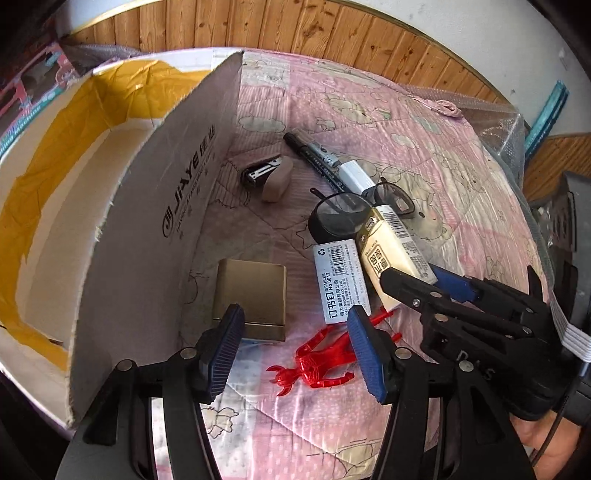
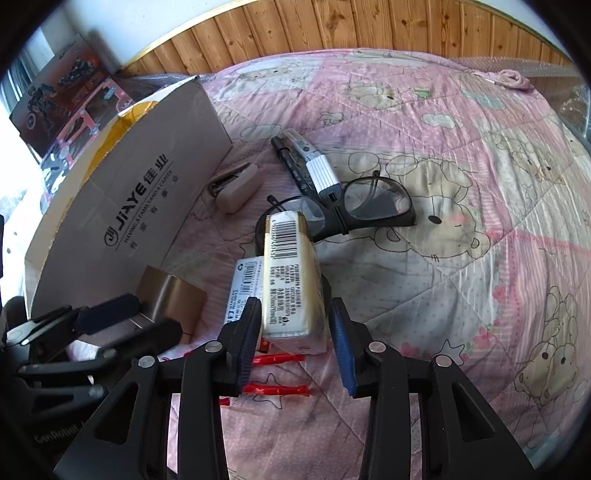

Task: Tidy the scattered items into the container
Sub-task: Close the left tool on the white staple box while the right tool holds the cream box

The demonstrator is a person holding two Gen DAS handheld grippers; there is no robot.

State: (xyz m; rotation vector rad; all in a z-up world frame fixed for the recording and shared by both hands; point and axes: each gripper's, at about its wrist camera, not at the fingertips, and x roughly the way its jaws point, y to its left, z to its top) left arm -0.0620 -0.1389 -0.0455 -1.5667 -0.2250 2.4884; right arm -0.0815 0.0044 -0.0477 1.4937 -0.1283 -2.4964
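Right hand-held gripper point(image 2: 293, 325) straddles the cream rectangular packet point(image 2: 293, 280), jaws open; squeeze squarely, then lift toward the cardboard box point(image 2: 122, 206) at ten o'clock.

Home bedroom: cartoon quilt point(image 2: 461, 122), wood panelling point(image 2: 332, 26).

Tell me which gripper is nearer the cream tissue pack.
Right. The right gripper is open with its fingers on either side of the cream tissue pack's near end. The left gripper, also open, hovers off to the side, over the red toy figure.
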